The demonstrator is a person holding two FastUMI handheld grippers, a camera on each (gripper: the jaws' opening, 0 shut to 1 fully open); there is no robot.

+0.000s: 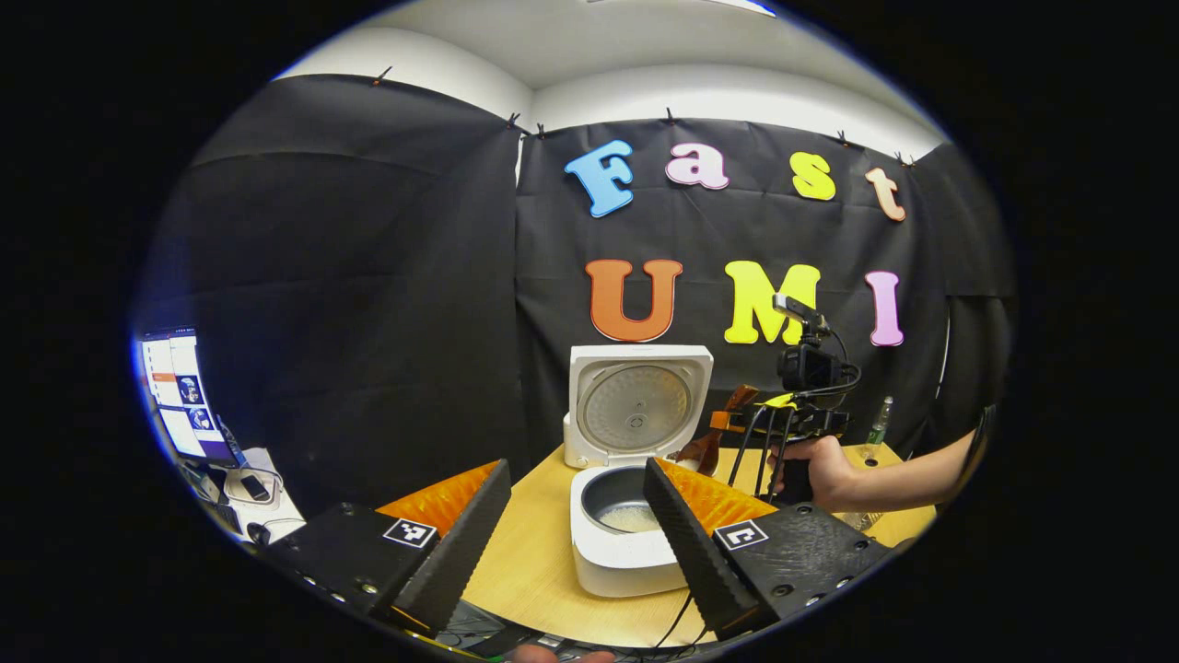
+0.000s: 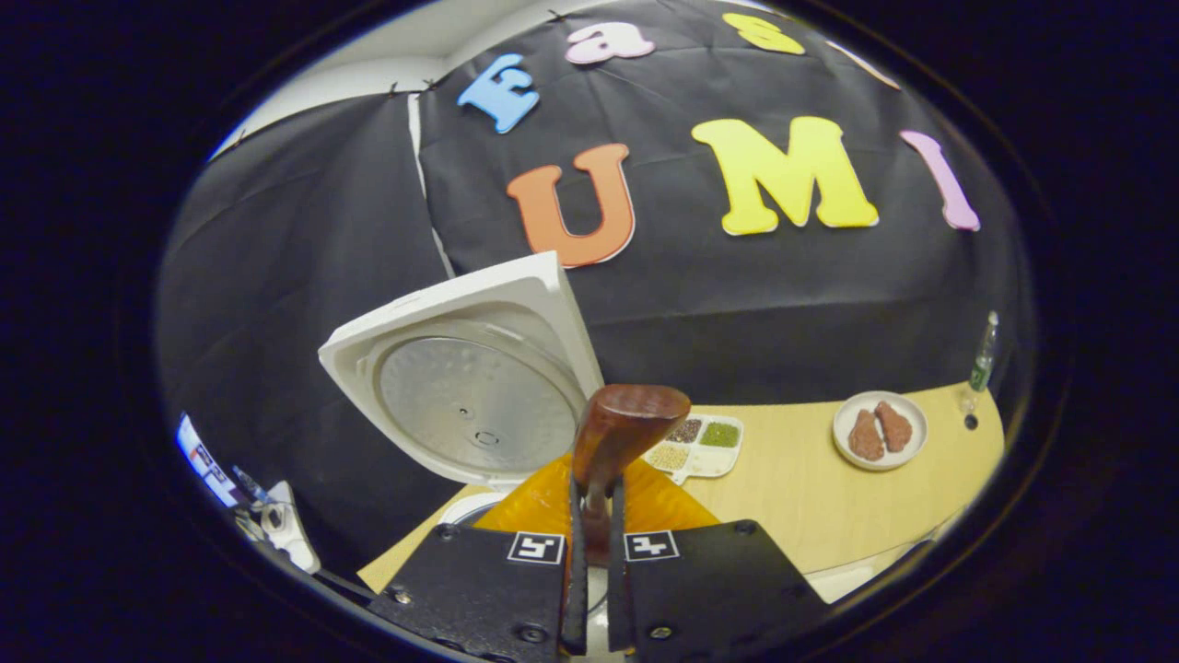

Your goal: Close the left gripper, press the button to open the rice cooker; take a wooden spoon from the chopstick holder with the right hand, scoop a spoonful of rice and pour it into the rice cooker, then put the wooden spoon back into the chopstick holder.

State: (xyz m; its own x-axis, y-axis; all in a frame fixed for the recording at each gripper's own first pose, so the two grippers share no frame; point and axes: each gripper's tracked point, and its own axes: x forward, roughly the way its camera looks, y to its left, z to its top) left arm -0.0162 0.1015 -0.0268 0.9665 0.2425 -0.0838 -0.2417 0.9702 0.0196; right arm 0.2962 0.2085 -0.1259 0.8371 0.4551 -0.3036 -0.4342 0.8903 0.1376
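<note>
With the rice cooker [image 1: 626,516] open on the desk [image 1: 534,552] and rice in its pot, looks like the pouring step. Right claw [image 2: 589,543] clenched on wooden spoon [image 2: 626,424] beside the lid; left claw [image 1: 576,516] released. Next: return to the holder.

The white rice cooker [image 1: 626,543] stands on the wooden table with its lid [image 1: 637,402] raised upright at the back, and the dark inner pot [image 1: 619,504] holds a small amount of pale rice [image 1: 631,518] at the bottom. The brown wooden spoon [image 2: 619,433] is upright, its bowl on top, close in front of the open lid.
</note>
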